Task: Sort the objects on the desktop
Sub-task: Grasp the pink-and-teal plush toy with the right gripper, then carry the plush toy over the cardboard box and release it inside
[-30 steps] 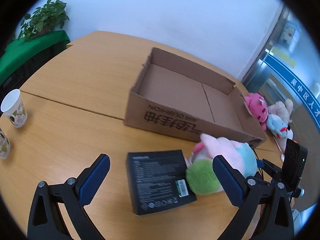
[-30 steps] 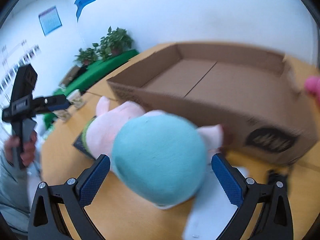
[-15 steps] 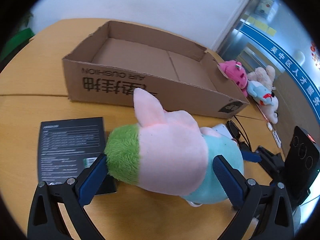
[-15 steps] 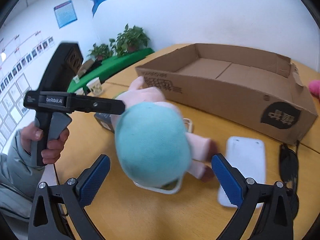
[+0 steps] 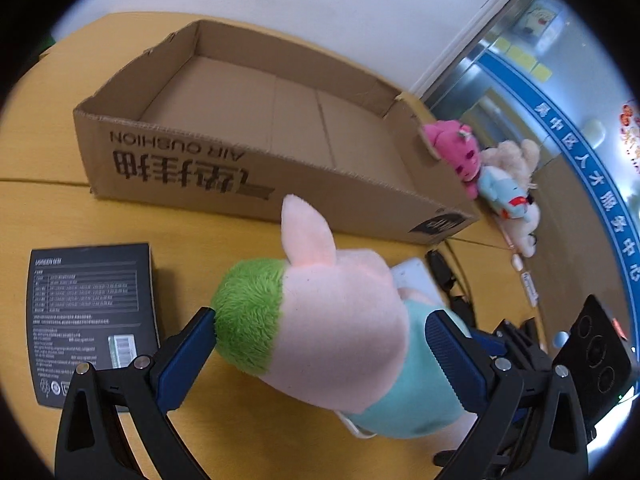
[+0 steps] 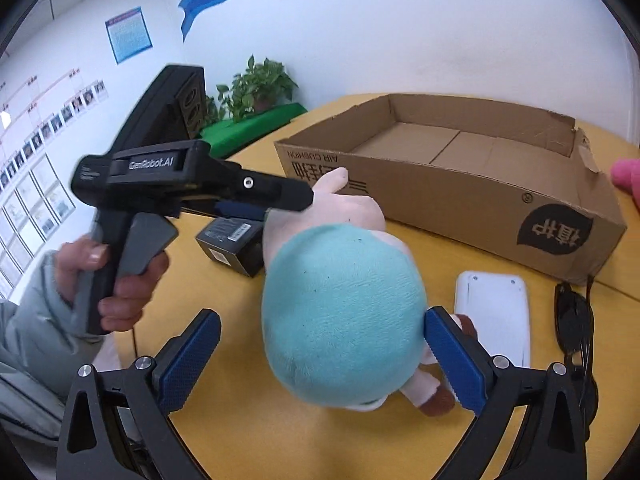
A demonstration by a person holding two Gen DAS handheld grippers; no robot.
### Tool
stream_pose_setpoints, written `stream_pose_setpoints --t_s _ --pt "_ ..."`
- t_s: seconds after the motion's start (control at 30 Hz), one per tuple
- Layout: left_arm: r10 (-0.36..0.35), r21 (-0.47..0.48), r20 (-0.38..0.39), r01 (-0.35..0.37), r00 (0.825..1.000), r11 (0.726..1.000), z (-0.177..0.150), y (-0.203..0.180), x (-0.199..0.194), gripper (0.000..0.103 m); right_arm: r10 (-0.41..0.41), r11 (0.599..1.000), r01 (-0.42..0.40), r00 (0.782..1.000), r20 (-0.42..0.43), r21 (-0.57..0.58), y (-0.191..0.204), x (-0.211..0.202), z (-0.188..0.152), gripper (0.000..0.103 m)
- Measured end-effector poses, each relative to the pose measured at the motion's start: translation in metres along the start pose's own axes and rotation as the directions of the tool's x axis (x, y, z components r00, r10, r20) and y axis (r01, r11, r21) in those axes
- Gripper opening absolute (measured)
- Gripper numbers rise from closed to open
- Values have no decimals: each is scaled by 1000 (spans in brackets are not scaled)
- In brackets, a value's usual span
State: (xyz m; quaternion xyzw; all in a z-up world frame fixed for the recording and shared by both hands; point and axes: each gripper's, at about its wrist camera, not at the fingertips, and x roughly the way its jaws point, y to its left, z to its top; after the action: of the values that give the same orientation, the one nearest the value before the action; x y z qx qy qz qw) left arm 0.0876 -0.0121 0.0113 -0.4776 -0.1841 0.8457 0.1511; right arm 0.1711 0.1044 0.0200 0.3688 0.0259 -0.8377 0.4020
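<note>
A pink plush toy with a green top and teal body (image 5: 336, 328) lies on the wooden table in front of an empty cardboard box (image 5: 256, 160). My left gripper (image 5: 320, 356) is open, its blue pads on either side of the toy's head. My right gripper (image 6: 320, 356) is open around the toy's teal body (image 6: 344, 316) from the opposite side. The left gripper tool (image 6: 192, 188) shows in the right wrist view, held by a hand. The empty box also shows in the right wrist view (image 6: 460, 200).
A black product box (image 5: 88, 320) lies left of the toy. A white flat device (image 6: 492, 316) and black sunglasses (image 6: 576, 328) lie right of it. More plush toys (image 5: 492, 176) sit beyond the box's right end. A potted plant (image 6: 260, 84) stands far back.
My left gripper has swung from the black box toward the plush toy and now straddles its head. The right gripper has drawn back and lowered around the teal body. The toy lies closer to both.
</note>
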Motion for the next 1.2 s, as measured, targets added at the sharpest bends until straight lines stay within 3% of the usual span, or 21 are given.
stream_pose_setpoints --t_s 0.1,0.2,0.27,0.3,0.47,0.57,0.73,0.93,1.03,1.2 --pt "-13 -22 -21 13 1000 1000 -2 4 7 102 -57 998 56 998 -28 -32 4 25 10 103" --pt "-95 -100 -31 91 995 991 -5 12 19 101 -75 997 74 996 -53 -31 -3 25 5 101" --pt "-133 -109 -35 128 991 986 -8 11 25 101 -115 993 111 990 -76 -47 -13 19 -4 90" --pt "-135 -102 -26 132 990 986 -8 9 25 100 -118 992 115 990 -81 -42 -15 19 -6 89" --pt "-140 -107 -1 139 990 984 -2 5 20 90 -105 994 105 994 -29 18 -19 9 -6 76" --pt "-146 -79 54 149 988 986 9 -2 0 90 -85 996 85 996 31 21 -14 -3 5 74" --pt "-123 23 197 121 973 992 62 -23 -52 90 -84 995 91 988 133 -47 2 -22 53 74" --pt "-87 166 362 28 928 986 156 -49 -111 90 -62 982 106 963 263 -157 18 -37 147 74" --pt "-75 201 380 -3 922 980 199 -54 -118 90 -36 987 84 947 319 -138 7 -36 194 73" --pt "-63 213 364 -17 929 977 256 -43 -106 90 19 999 -1 937 348 -52 -26 -17 248 70"
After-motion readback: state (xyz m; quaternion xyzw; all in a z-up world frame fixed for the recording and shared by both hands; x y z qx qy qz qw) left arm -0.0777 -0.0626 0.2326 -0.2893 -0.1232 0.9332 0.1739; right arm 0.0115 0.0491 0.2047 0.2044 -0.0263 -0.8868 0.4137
